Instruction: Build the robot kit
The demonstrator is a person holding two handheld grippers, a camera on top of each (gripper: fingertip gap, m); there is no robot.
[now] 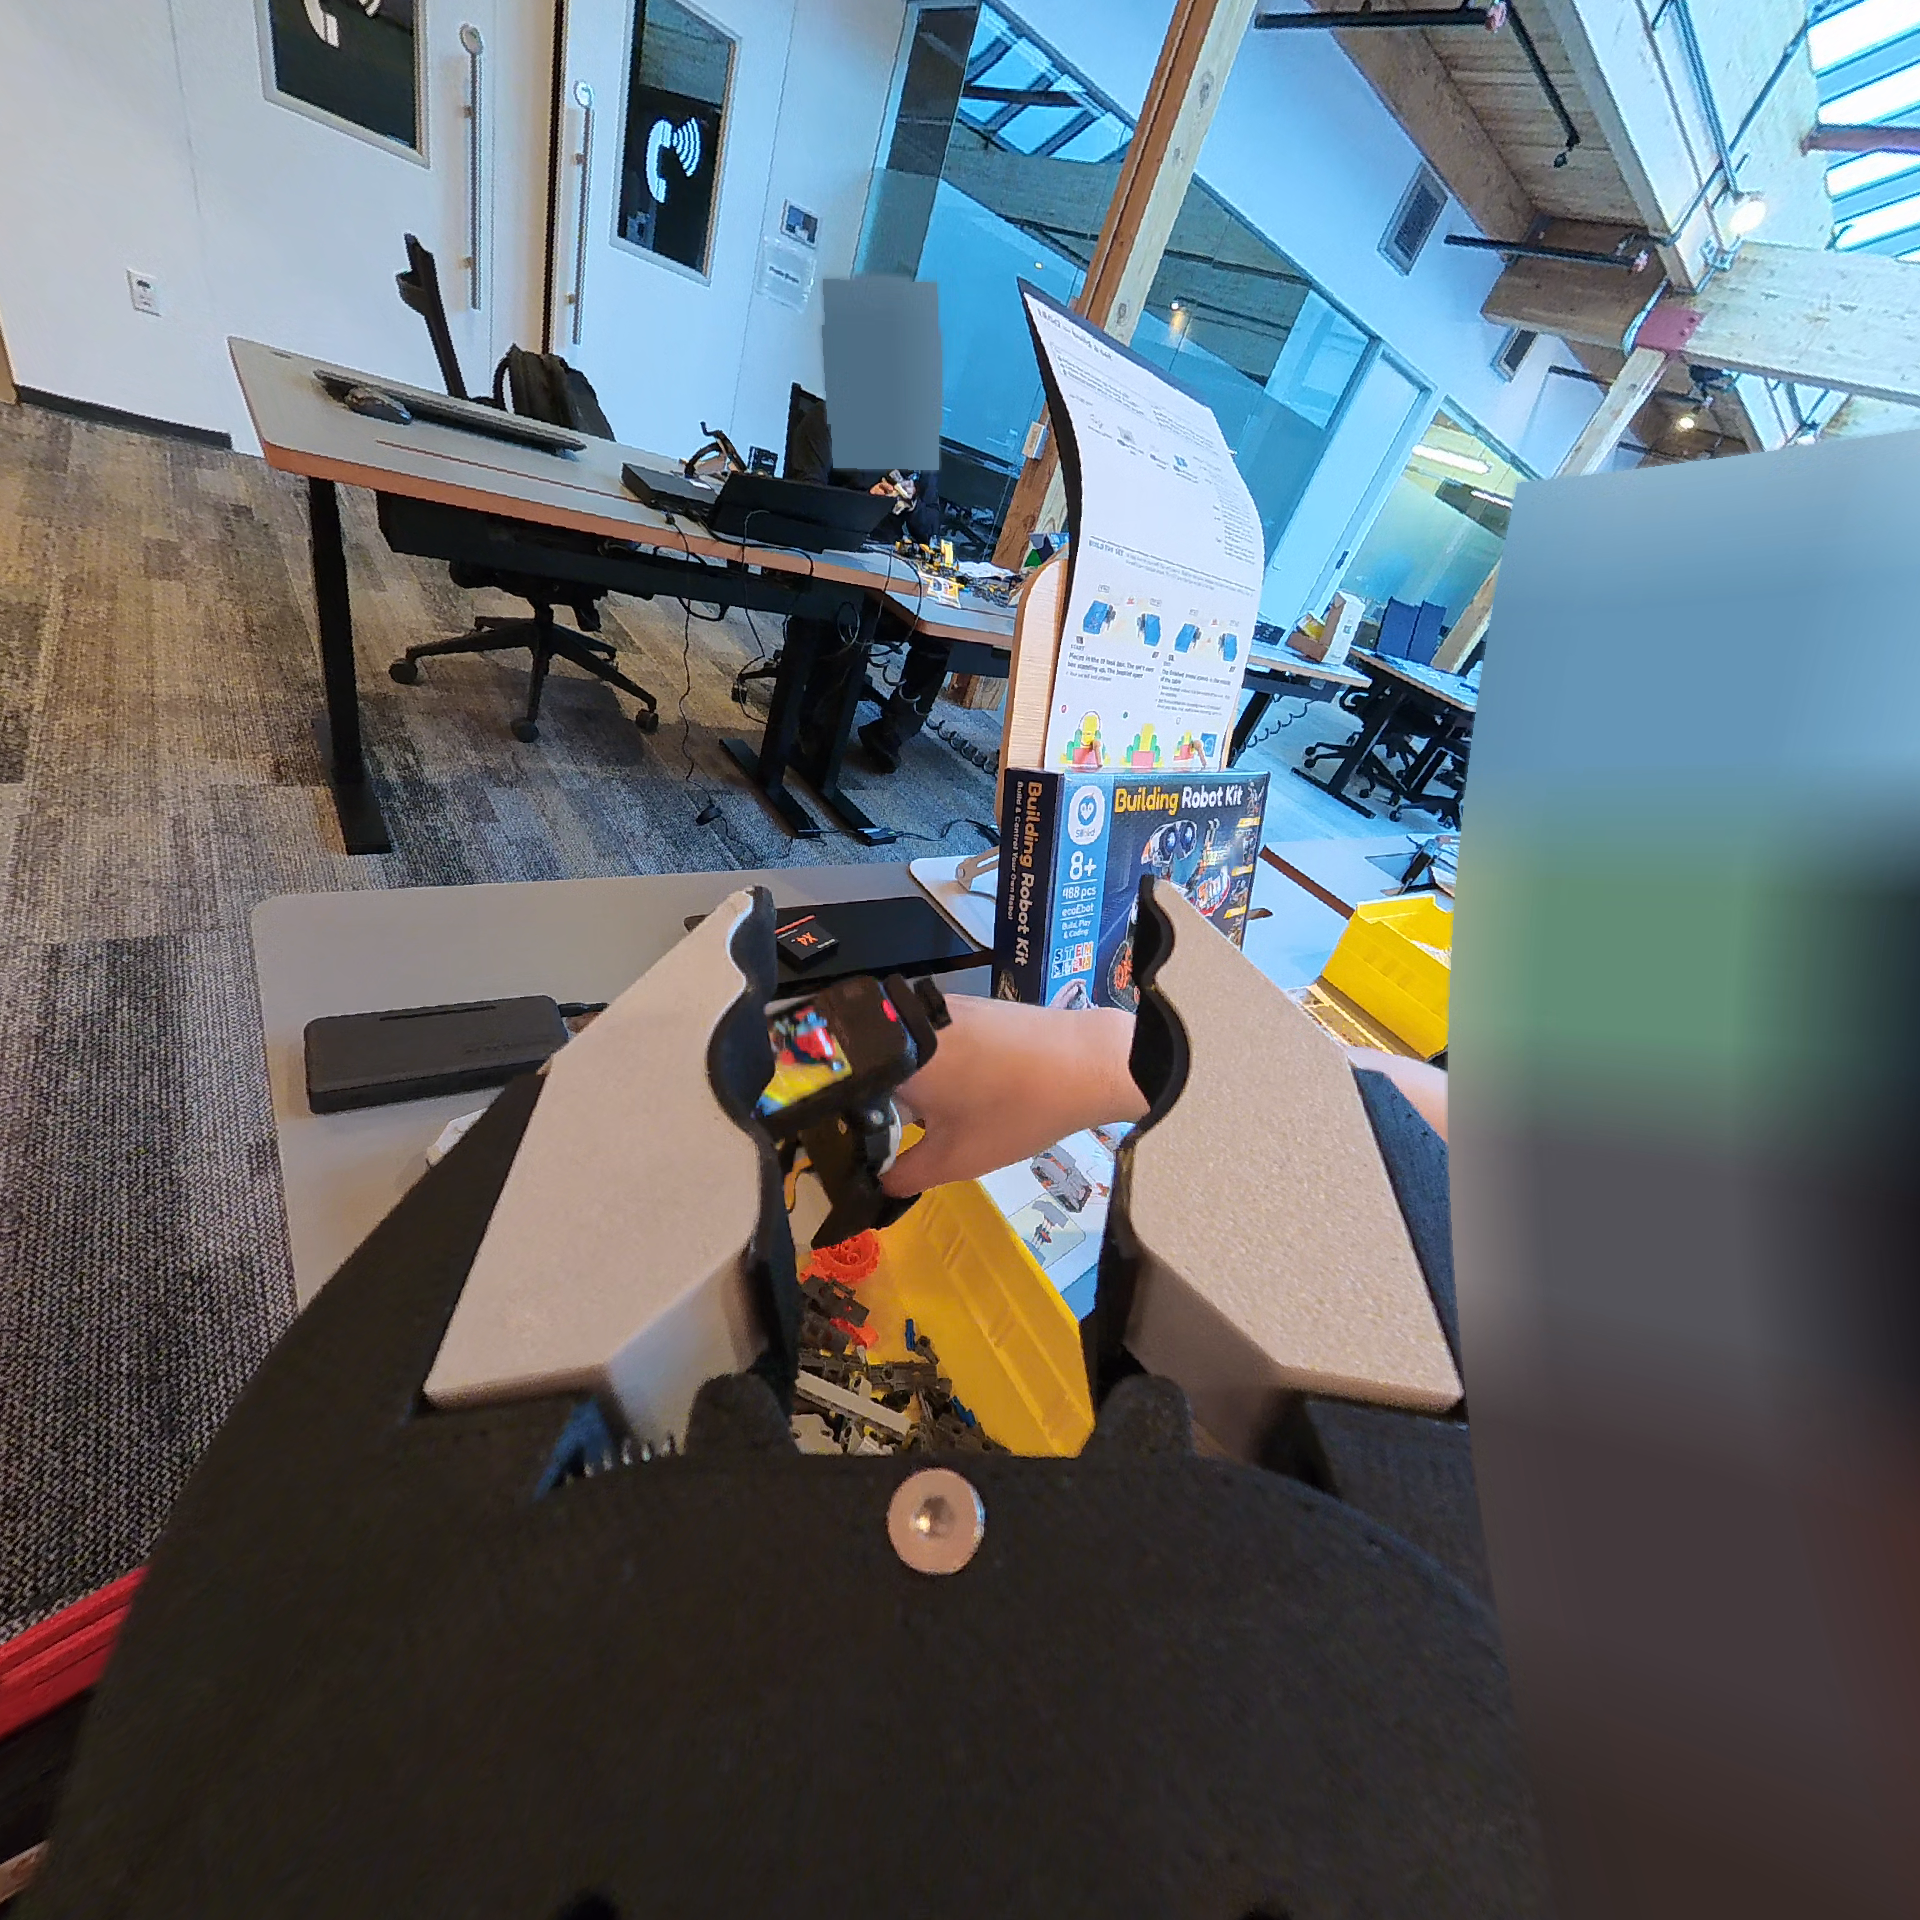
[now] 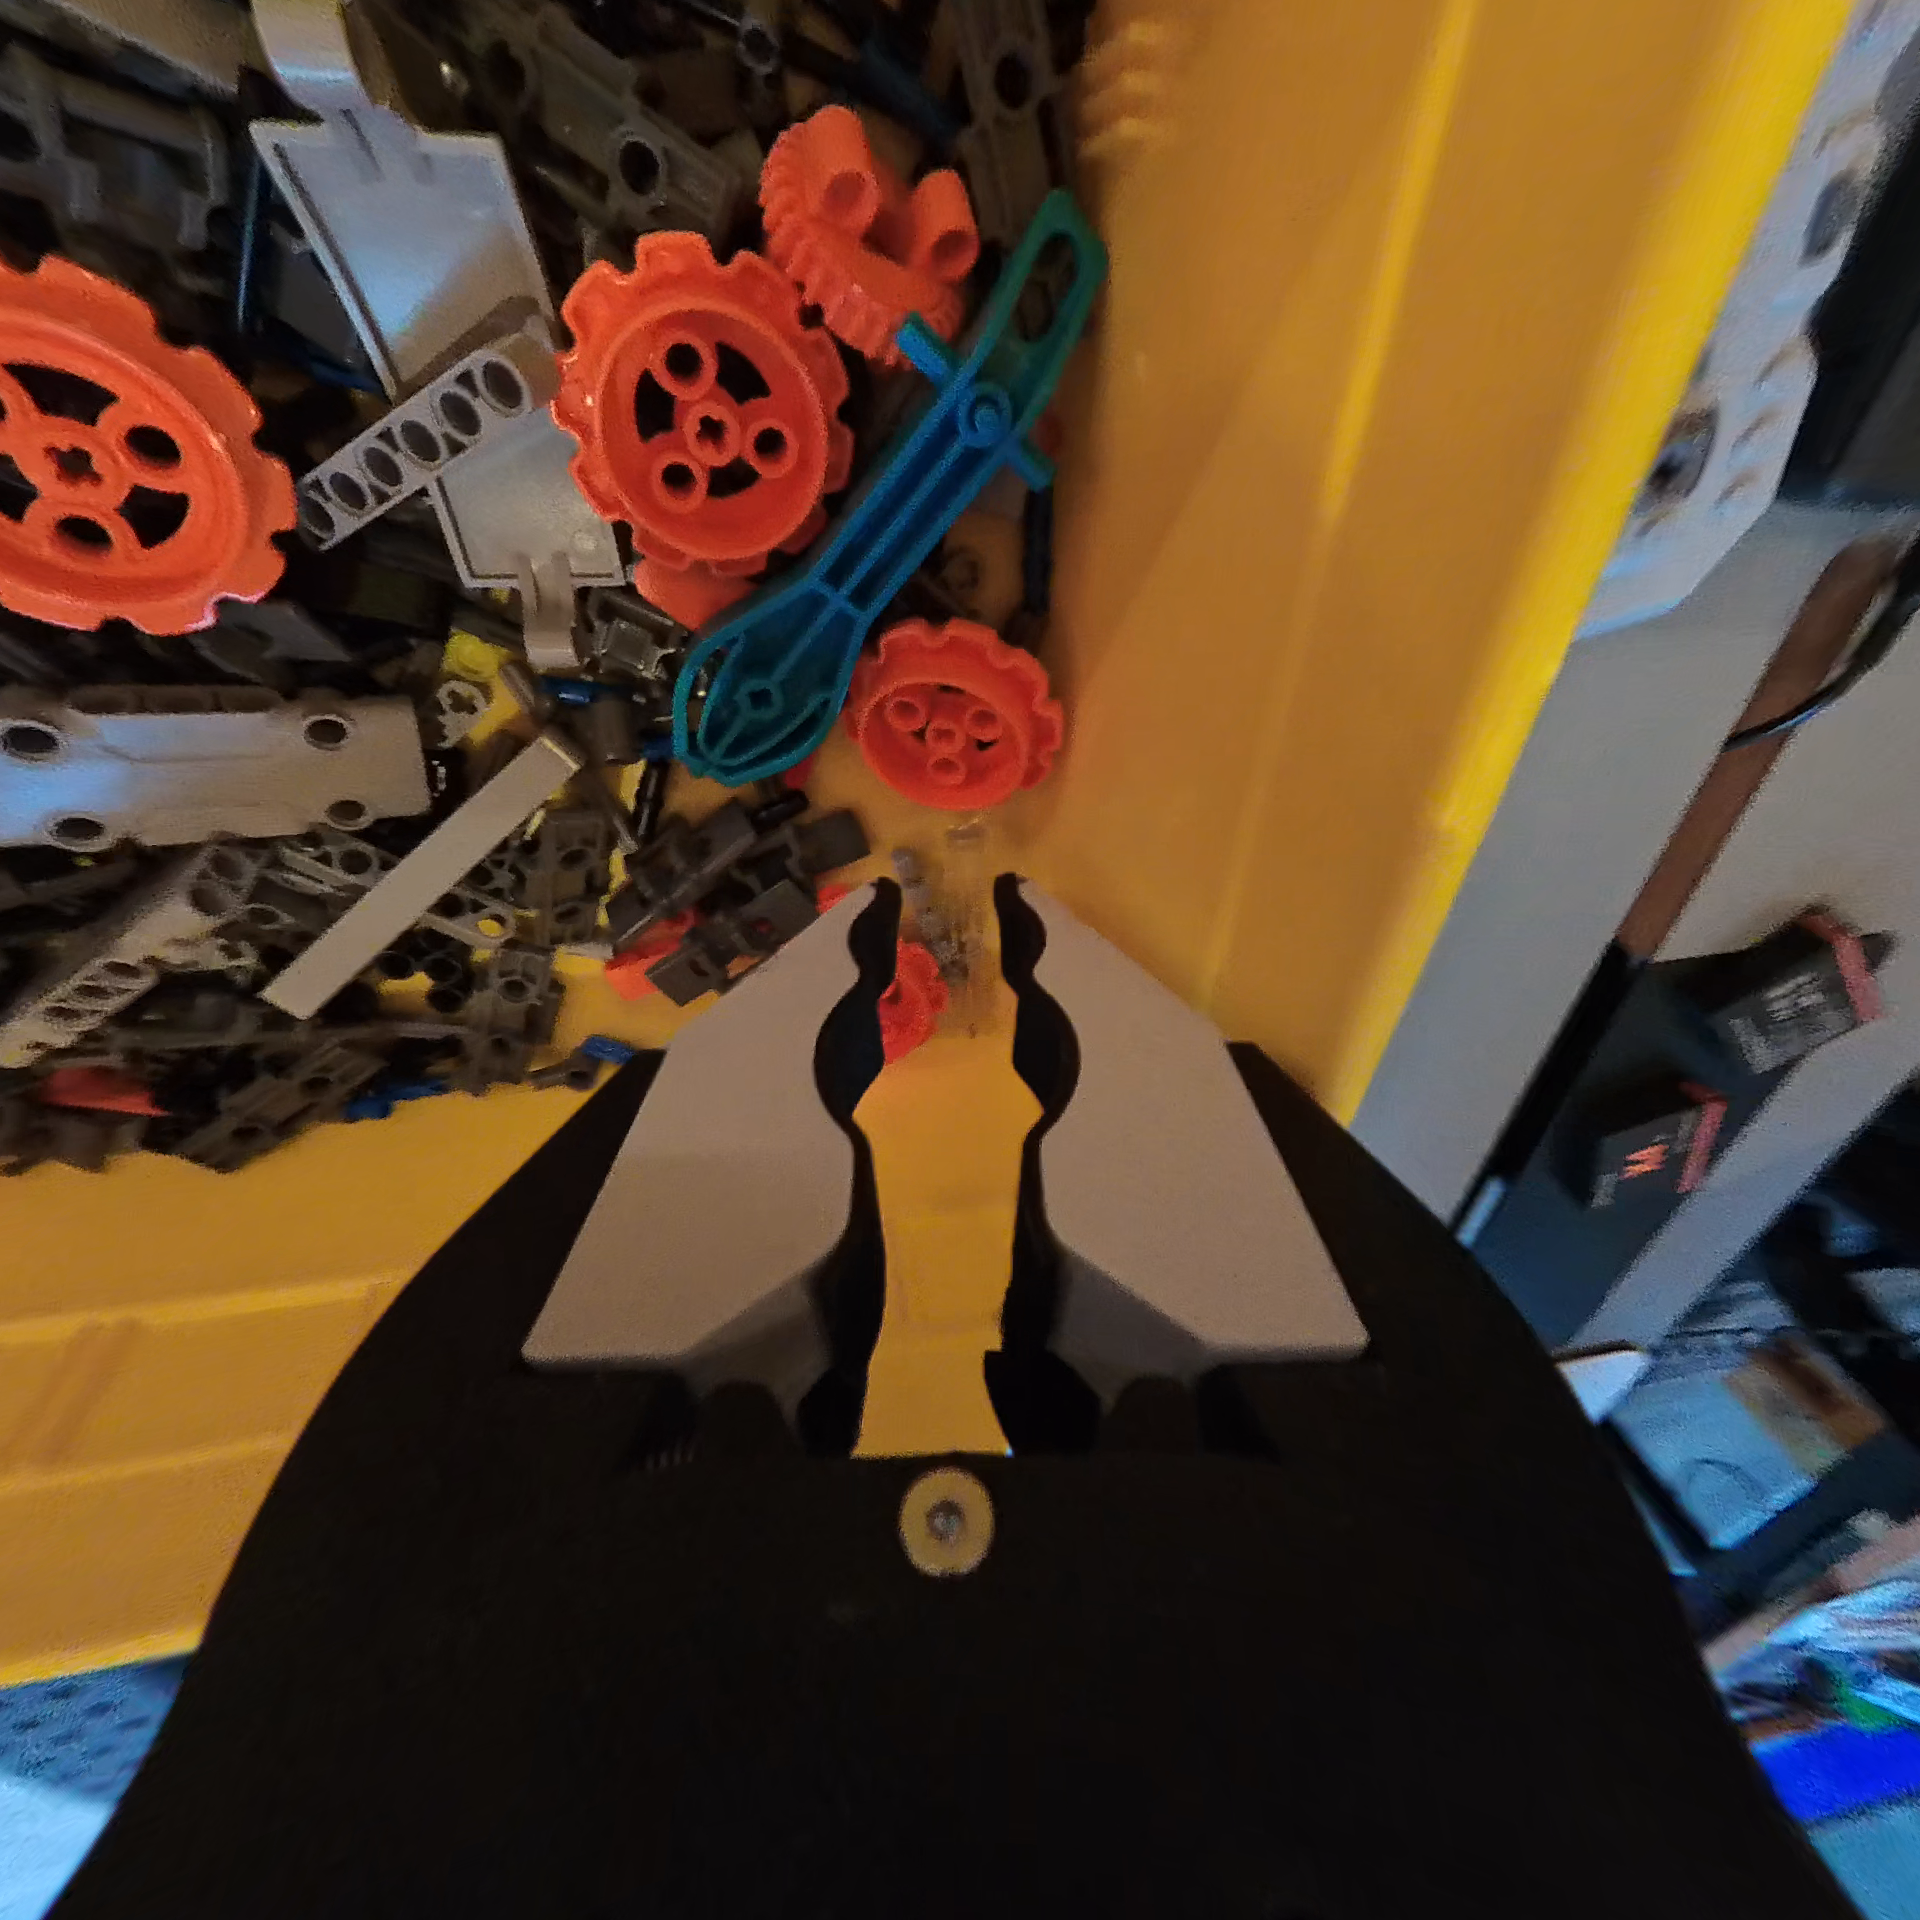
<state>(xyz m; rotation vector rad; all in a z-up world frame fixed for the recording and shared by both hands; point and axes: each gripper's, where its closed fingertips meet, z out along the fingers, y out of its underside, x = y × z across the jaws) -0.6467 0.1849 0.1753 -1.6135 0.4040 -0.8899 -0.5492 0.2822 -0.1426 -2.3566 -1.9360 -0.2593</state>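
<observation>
Office carpet and desks lie behind a grey bench (image 1: 499, 935) carrying a yellow bin (image 2: 1247, 623) of loose building parts. Right gripper (image 2: 940, 894) dips into it, jaws narrowly parted and empty, small clear pins (image 2: 940, 914) between the tips, orange gears (image 2: 707, 416) beyond. Left gripper (image 1: 951, 935) hovers above, jaws wide, empty.

Both grippers are built alike. The left gripper (image 1: 951, 914) has a broad matte black body, rough in texture, with one round silver screw at six o'clock from its finger roots. Its two fingers (image 1: 623, 1164) are pale grey wedges, lined inside with wavy black pads. The right gripper (image 2: 940, 888) shows the same black shell, the same silver screw, and matching grey fingers (image 2: 727, 1174) with scalloped black pads.
</observation>
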